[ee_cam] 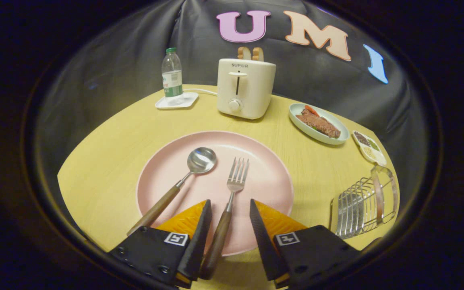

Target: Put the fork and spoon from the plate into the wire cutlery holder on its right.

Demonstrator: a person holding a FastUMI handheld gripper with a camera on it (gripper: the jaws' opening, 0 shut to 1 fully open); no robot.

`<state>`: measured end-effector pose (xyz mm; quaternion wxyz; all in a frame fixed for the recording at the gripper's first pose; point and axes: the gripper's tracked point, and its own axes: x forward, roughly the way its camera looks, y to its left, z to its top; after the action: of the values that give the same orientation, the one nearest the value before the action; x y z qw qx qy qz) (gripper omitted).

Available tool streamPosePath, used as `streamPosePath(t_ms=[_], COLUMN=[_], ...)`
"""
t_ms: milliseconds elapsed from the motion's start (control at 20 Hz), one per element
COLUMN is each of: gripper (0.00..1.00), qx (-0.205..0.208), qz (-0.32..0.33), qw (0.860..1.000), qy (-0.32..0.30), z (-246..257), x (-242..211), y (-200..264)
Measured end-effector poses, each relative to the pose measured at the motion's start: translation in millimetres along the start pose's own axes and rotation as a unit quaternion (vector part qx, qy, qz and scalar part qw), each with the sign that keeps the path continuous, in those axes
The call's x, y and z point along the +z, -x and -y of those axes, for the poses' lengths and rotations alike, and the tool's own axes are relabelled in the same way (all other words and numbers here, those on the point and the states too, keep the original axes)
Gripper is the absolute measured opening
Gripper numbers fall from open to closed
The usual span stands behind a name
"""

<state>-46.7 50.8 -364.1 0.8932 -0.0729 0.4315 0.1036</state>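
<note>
Gripper view: one fork point(232, 193) and one spoon point(183, 181) lie on one plate point(264, 161); gripper point(230, 209) spread wide, straddling the fork handle without pressing it.

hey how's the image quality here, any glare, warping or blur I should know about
Gripper view: strong fisheye warping bends the table edge and stretches the wire cutlery holder; warm, dim lighting; a soft highlight on the spoon bowl; the plate, the fork and the toaster look sharp; the open tool straddles the fork's handle, its fingers casting a shadow on the near table.
</note>
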Motion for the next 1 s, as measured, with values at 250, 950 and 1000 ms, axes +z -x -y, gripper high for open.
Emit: streamPosePath(t_ms=[250, 950, 1000], gripper=[0.26, 0.07, 0.07], qx=[0.003, 0.016, 0.019], qz=[-0.012, -0.039, -0.039], qw=[1.000, 0.999, 0.999], qy=[-0.010, -0.018, -0.017], z=[-1, 11, 15], x=[0, 28, 30], y=[-1, 22, 27])
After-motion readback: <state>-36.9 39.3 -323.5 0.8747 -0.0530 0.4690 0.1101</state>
